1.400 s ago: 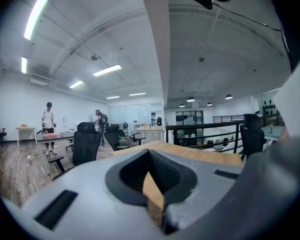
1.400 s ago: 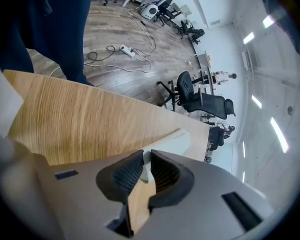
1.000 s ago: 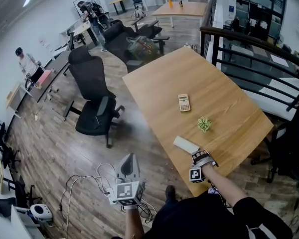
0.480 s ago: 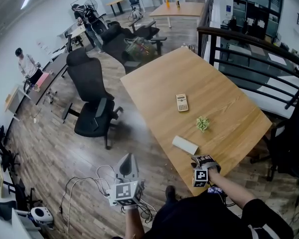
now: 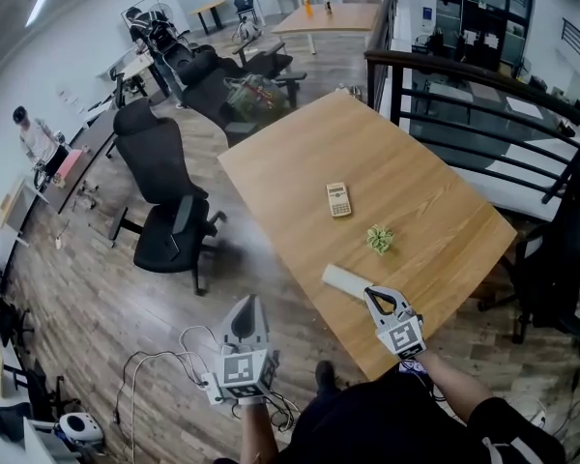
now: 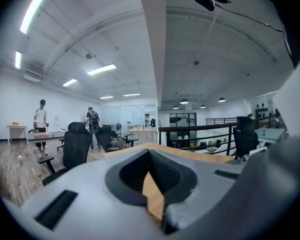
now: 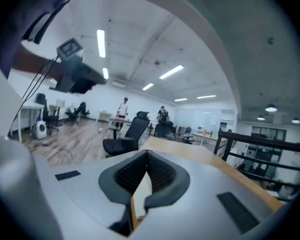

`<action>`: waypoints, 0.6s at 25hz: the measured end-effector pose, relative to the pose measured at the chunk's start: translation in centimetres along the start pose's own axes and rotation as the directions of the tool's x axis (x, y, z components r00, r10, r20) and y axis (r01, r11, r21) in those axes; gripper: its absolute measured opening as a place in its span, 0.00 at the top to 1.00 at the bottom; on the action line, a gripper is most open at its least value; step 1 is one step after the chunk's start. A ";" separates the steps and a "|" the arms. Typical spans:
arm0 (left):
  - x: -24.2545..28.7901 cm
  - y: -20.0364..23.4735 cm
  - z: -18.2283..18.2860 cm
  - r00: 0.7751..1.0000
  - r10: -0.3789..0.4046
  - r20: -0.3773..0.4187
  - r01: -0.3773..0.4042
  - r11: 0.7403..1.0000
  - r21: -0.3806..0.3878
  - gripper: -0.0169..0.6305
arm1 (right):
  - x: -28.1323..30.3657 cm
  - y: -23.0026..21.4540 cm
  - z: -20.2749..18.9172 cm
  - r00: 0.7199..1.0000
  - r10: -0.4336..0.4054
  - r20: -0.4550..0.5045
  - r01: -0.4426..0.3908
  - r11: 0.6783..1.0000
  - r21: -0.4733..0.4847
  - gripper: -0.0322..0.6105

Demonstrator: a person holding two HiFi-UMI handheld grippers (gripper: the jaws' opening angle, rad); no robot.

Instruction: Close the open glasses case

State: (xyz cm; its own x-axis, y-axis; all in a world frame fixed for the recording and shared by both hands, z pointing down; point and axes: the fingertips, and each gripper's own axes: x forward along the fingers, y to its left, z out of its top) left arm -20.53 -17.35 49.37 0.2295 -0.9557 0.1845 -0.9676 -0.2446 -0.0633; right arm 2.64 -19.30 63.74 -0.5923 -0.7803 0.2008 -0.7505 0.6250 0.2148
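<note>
The right gripper (image 5: 374, 298) has lifted off the glasses case (image 5: 346, 280) and rolled upright, jaws pressed together on nothing. The case lies flat by the near edge of the table (image 5: 416, 162), seemingly closed though small in view; the left gripper (image 5: 248, 304), jaws likewise together, hangs beside the table

A large wooden table (image 5: 416, 191) is set on a floor (image 5: 87, 278) of wood planks. Left of the table, black office chairs (image 5: 164, 225) are grouped. Beyond them a desk (image 5: 97, 141) is placed along a white wall (image 5: 39, 56), and a person (image 5: 31, 135) is seen standing at it. Right of the table, a black metal railing (image 5: 483, 90) is run. Beyond the table's far corner, a second wooden table (image 5: 331, 15) is placed. Left of the table's near end, cables (image 5: 159, 354) are strewn on the floor. The white ceiling (image 6: 115, 39) is lit by long strip lamps (image 6: 32, 10).
</note>
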 end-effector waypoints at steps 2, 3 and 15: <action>0.0 -0.1 0.1 1.000 -0.004 -0.002 0.004 1.000 0.003 0.97 | -1.5 -2.4 2.7 0.993 -0.081 0.089 0.073 0.994 0.087 0.93; 0.0 -0.1 0.1 1.000 -0.005 -0.003 0.005 1.000 0.005 0.97 | -2.3 -3.5 3.9 0.984 -0.118 0.130 0.103 0.987 0.121 0.93; 0.5 -0.9 0.0 1.000 -0.016 -0.012 0.017 1.000 0.014 0.97 | -9.2 -10.3 9.0 0.910 -0.327 0.255 0.279 0.938 0.206 0.93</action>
State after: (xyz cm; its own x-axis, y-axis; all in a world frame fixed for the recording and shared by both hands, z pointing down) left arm -19.58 -17.62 49.57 0.2441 -0.9494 0.1974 -0.9621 -0.2627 -0.0737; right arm 13.16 -18.78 51.11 -0.3688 -0.9203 -0.1309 -0.9295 0.3638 0.0610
